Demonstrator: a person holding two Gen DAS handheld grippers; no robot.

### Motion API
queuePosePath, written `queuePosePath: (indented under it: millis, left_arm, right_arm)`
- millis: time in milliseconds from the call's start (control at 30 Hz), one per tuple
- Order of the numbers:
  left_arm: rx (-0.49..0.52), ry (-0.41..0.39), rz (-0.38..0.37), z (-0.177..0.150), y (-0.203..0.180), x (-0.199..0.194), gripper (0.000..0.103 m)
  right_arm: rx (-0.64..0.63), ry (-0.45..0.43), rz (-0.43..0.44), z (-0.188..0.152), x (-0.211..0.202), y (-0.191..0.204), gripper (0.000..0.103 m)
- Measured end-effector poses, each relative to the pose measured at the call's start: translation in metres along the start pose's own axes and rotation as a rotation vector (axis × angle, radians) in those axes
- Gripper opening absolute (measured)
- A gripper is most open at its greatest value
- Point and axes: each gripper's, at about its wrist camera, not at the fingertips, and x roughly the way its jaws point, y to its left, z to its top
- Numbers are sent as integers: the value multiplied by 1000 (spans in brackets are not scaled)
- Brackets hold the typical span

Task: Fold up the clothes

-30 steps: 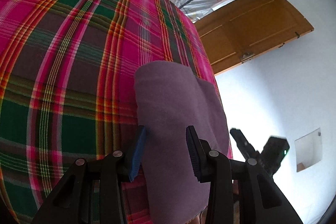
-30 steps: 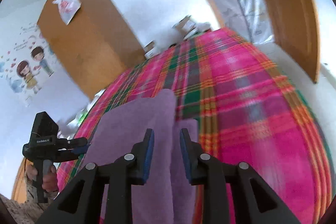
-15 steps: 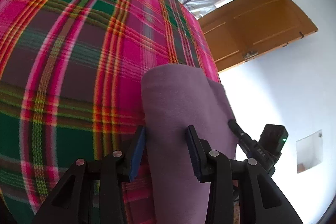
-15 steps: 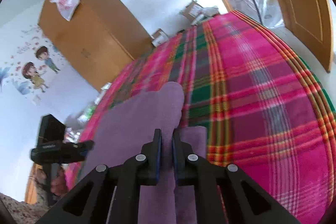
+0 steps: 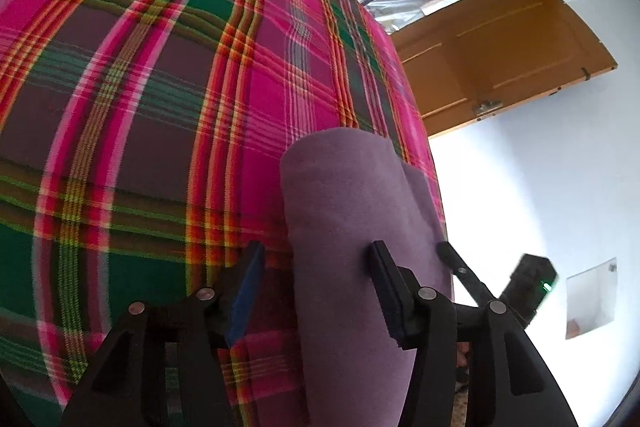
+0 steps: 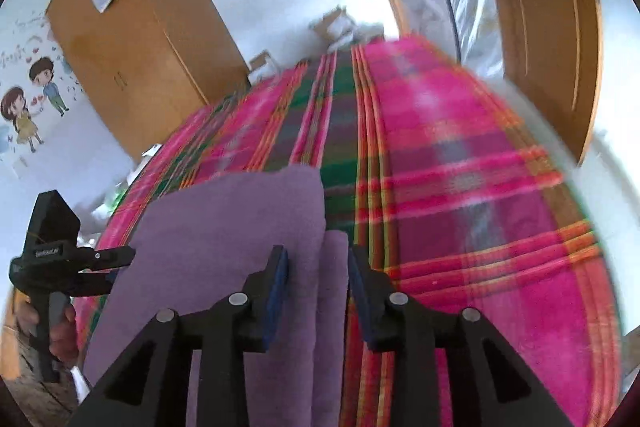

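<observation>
While both claws, left claw (image 5: 316,281) and right claw (image 6: 318,277), are spreading off it, the soft purple garment (image 5: 352,227) is lying limp; pinching its near folded edge looks best

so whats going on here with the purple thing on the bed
A person holds a handheld gripper in each hand and is folding a purple garment on a plaid bedspread. The garment already lies folded into a long, narrow stack near the bed's edge. The left gripper straddles one side of it, the right gripper the other. Both have just been opening, and neither pinches the cloth now, so it looks like a release after a fold.
</observation>
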Motion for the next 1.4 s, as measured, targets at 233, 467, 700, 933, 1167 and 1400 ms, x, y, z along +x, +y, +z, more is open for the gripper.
queuePosePath:
  millis: [233, 467, 700, 933, 1167, 1400]
  left_arm:
    - [-2, 10, 1, -3, 3, 2, 55]
    - [34, 10, 16, 4, -1, 6, 55]
    - [55, -6, 23, 17, -5, 17, 55]
    - [52, 3, 24, 26, -8, 27, 55]
    - [176, -108, 114, 12, -43, -11, 53]
    - [264, -87, 82, -33, -70, -10, 49]
  right_arm:
    - [-222, -77, 126, -27, -37, 73, 28]
    - [-383, -17, 209, -61, -19, 134, 16]
    - [-376, 42, 163, -84, 5, 144, 12]
    - [-345, 31, 151, -90, 8, 145, 11]
    - [-397, 12, 124, -70, -11, 145, 11]
    - [-355, -14, 8, -47, -13, 118, 11]
